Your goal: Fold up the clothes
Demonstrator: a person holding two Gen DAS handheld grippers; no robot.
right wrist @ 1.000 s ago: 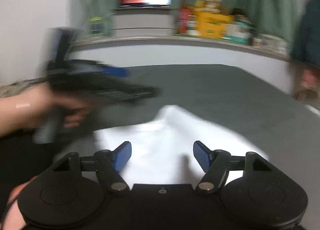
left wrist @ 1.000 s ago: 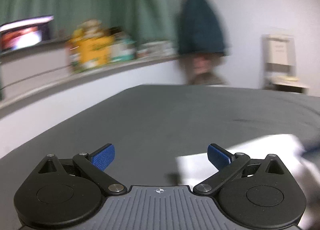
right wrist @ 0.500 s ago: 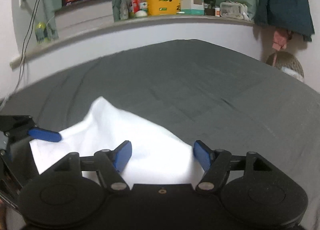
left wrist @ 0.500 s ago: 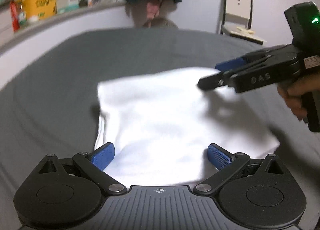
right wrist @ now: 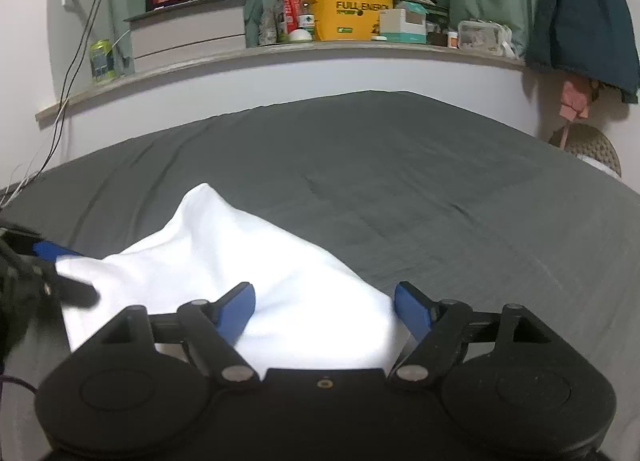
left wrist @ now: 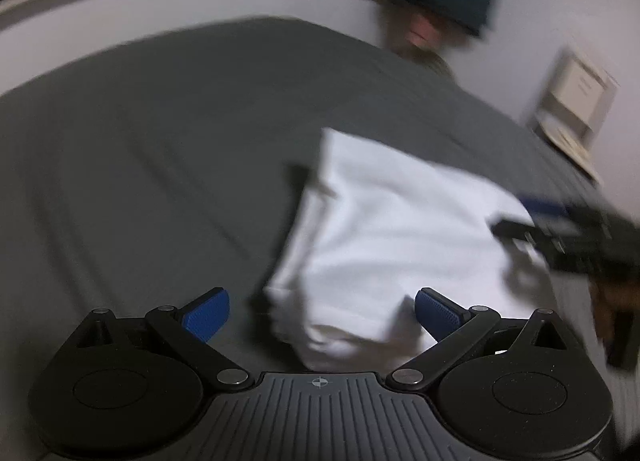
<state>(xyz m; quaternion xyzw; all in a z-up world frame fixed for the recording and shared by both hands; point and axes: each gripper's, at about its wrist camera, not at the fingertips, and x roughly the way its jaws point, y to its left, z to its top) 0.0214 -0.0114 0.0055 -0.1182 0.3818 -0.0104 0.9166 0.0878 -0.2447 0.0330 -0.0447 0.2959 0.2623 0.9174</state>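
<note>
Two grippers, both with jaws spread and empty: my left gripper (left wrist: 320, 313) and my right gripper (right wrist: 325, 311) hover at the near edge of the soft white cloth garment (right wrist: 224, 261). It lies rumpled on the dark grey bedsheet (right wrist: 400, 181), one corner peaked up at the far side. It looks light and limp; I would pinch it at the corners.

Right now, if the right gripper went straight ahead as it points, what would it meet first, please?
Probably the white cloth: it lies right between the open right gripper fingers, on the grey bed. Depth is uncertain.
</note>
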